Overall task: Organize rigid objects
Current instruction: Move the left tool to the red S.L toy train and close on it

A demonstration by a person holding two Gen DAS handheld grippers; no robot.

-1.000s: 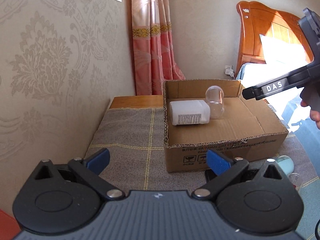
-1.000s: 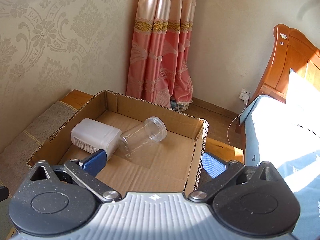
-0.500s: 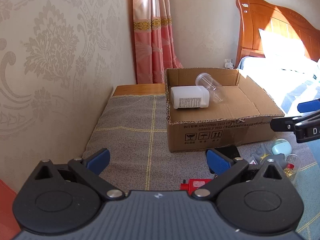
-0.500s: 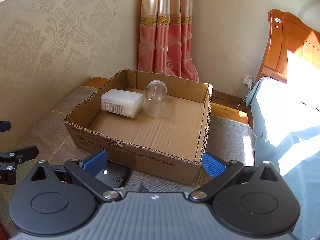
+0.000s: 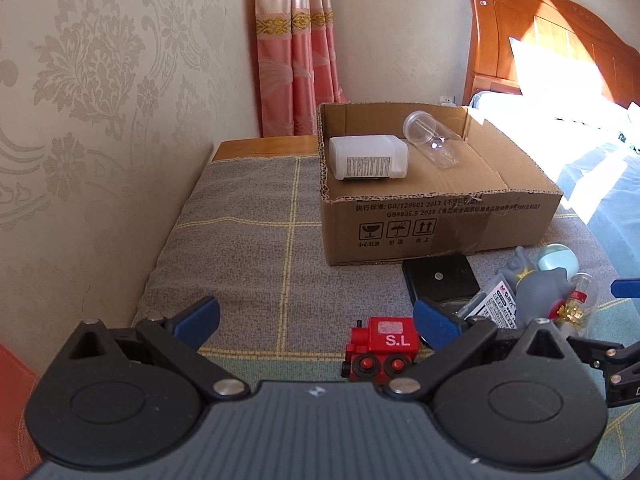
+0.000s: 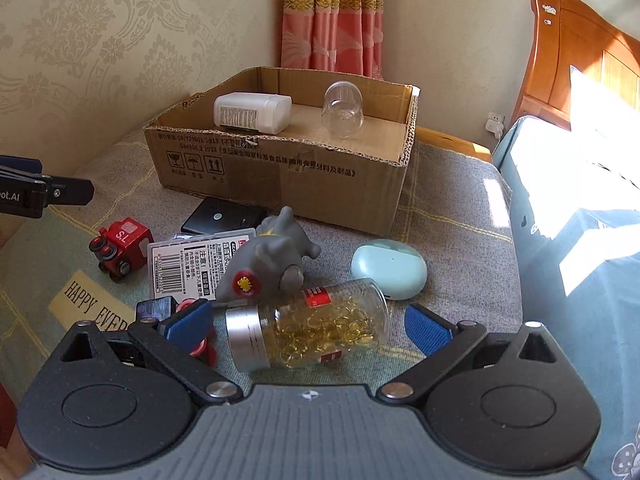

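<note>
Lying between the right tool's (image 6: 310, 326) spread fingers (untouched), a capsule jar (image 6: 308, 334).

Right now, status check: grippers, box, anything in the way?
Left gripper open, right gripper open, both empty. Capsule bottle between right fingers. Cardboard box holds two containers.

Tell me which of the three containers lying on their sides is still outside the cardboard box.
The capsule bottle with the silver cap, lying on the cloth between the right tool's fingers. The white bottle and the clear jar lie inside the box.
</note>
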